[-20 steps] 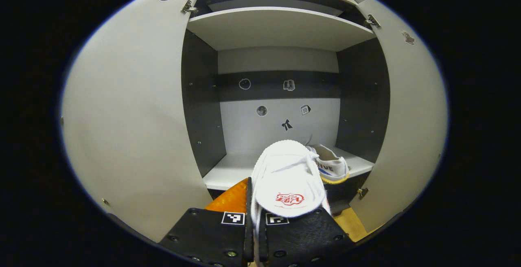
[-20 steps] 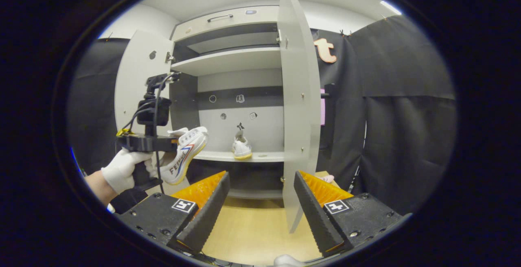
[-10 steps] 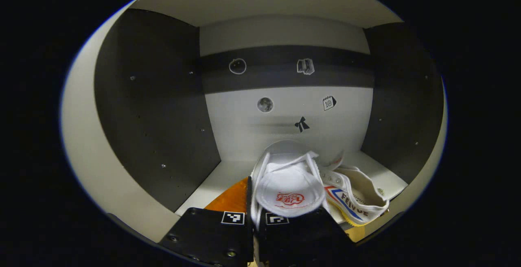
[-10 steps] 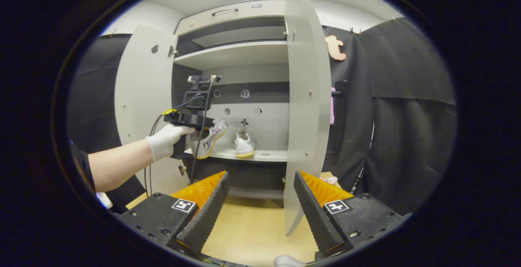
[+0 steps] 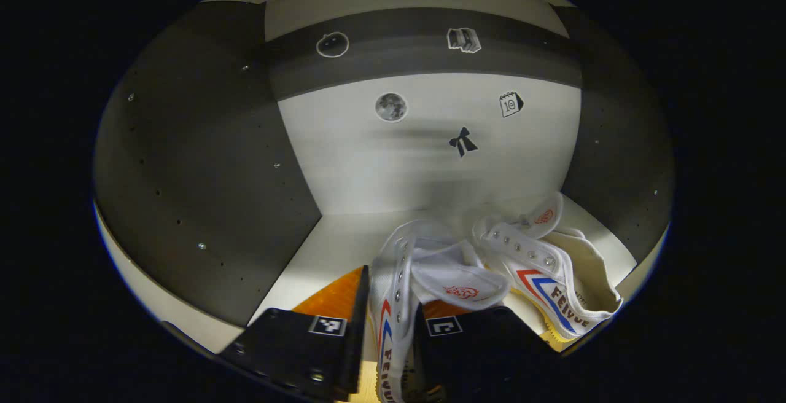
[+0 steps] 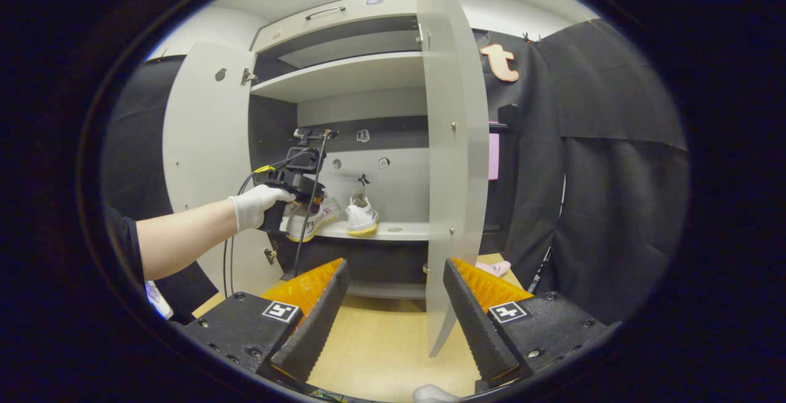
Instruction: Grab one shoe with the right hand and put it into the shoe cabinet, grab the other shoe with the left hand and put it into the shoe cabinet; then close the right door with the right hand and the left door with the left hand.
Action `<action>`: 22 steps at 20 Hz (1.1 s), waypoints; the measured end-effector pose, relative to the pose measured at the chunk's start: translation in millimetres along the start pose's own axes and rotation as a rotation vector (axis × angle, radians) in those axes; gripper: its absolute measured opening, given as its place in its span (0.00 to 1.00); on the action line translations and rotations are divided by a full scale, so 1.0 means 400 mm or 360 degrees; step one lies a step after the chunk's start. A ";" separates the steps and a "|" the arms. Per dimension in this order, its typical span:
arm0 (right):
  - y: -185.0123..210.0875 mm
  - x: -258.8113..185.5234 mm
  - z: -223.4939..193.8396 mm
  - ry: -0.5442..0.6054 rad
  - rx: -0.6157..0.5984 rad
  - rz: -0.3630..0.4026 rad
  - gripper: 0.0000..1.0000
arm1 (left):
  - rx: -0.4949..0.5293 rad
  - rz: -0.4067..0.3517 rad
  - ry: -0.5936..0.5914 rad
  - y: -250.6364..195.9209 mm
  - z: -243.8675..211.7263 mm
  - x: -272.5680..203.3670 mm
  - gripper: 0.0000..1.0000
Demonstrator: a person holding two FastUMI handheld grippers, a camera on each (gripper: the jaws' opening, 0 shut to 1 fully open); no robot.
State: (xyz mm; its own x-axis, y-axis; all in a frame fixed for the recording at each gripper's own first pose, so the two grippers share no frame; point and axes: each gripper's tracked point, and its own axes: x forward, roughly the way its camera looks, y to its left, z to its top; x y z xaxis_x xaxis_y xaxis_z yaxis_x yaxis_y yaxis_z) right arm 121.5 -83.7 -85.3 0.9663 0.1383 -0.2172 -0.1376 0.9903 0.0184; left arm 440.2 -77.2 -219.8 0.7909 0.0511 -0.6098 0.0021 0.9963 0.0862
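Inside the shoe cabinet [image 6: 344, 77], you are at the second step of the job: the left gripper [image 5: 387, 344] is setting the second shoe [image 5: 408, 280] on the shelf [image 5: 331, 249]. In the left gripper view, at the bottom centre of the frame, the gripper's two fingers stand slightly apart with the shoe's side wall between them; you cannot tell from here whether both are pressing on it, and the grip looks loose. The first shoe [image 5: 552, 274] already lies on the same shelf at the lower right of that frame, just beside the one you carry, possibly touching it.

In the right gripper view, your gloved hand [image 6: 258, 206] and the left gripper show at centre left, reaching into the cabinet at shelf level, with both shoes side by side on the shelf beyond it. The right gripper [image 6: 393, 311] hangs spread wide and empty at the bottom of that frame, facing the edge of the right door [image 6: 448, 163], which stands open. The left door [image 6: 196, 157], at the left of the frame, is open too.

The next move, as it looks, calls for letting the shoe go fully and drawing the left gripper straight back out without dragging either shoe off the shelf. After that, the right door is the right gripper's to push shut.
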 end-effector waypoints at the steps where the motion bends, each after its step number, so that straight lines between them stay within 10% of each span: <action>1: 0.003 0.001 0.005 -0.0008 -0.0012 0.0004 0.98 | 0.0006 0.0014 -0.0014 0.007 0.005 -0.003 0.50; 3: 0.010 0.003 0.011 -0.0012 0.0002 0.0016 0.98 | 0.0000 0.0018 -0.0018 0.016 -0.001 0.000 1.00; 14: 0.082 -0.021 0.024 -0.0060 -0.0036 0.0079 0.98 | -0.0059 -0.0033 -0.0170 0.051 -0.006 -0.170 0.96; 22: 0.114 -0.080 0.046 -0.0143 -0.0061 0.0024 0.98 | 0.0002 -0.0050 -0.0661 0.045 0.026 -0.525 0.97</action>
State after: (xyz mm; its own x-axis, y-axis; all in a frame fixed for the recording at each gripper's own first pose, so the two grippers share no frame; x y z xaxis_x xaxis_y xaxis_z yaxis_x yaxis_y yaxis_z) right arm 88.2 -42.6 -59.4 0.9794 0.1557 -0.1284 -0.1592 0.9871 -0.0169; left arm 280.7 -70.7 -82.1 0.9701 -0.0118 -0.2423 0.0306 0.9968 0.0738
